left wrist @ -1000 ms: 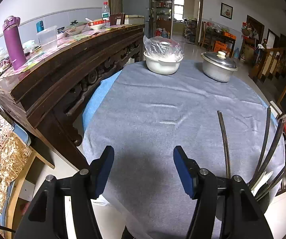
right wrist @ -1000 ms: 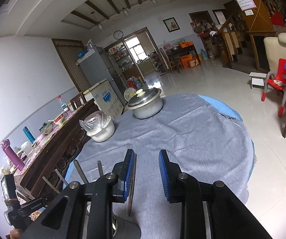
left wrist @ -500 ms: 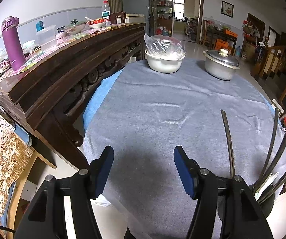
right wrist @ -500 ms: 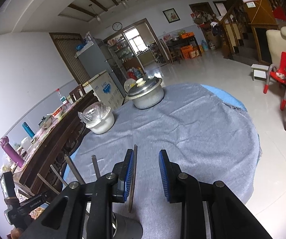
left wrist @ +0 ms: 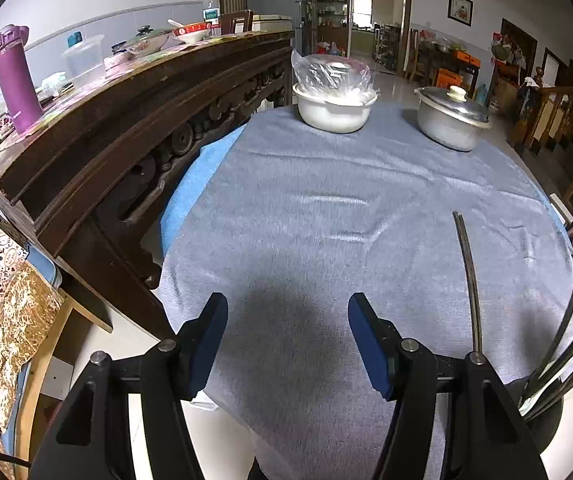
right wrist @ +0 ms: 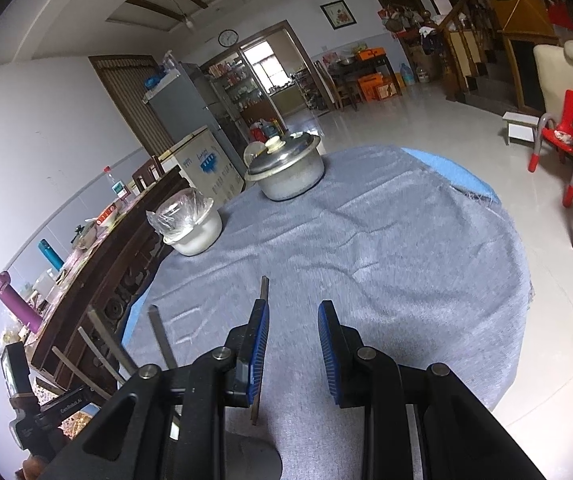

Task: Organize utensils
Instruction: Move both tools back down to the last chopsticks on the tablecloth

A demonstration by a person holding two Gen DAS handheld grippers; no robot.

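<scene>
Covering the round table, grey cloth (left wrist: 326, 208); left tool (left wrist: 288, 336) and right tool (right wrist: 293, 346) both released.

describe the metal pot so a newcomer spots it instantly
Start at the round table under the grey cloth. Two vessels sit at its far edge. The metal pot is the right one, with a steel lid and pale knob; the white bowl beside it wears plastic film.

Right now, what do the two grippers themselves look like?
Both are matte black frames with triangular cut-outs and silver pivot pins. The left gripper has smooth navy pads; the right gripper has brighter blue ribbed pads. No cables or sleeves show.
</scene>
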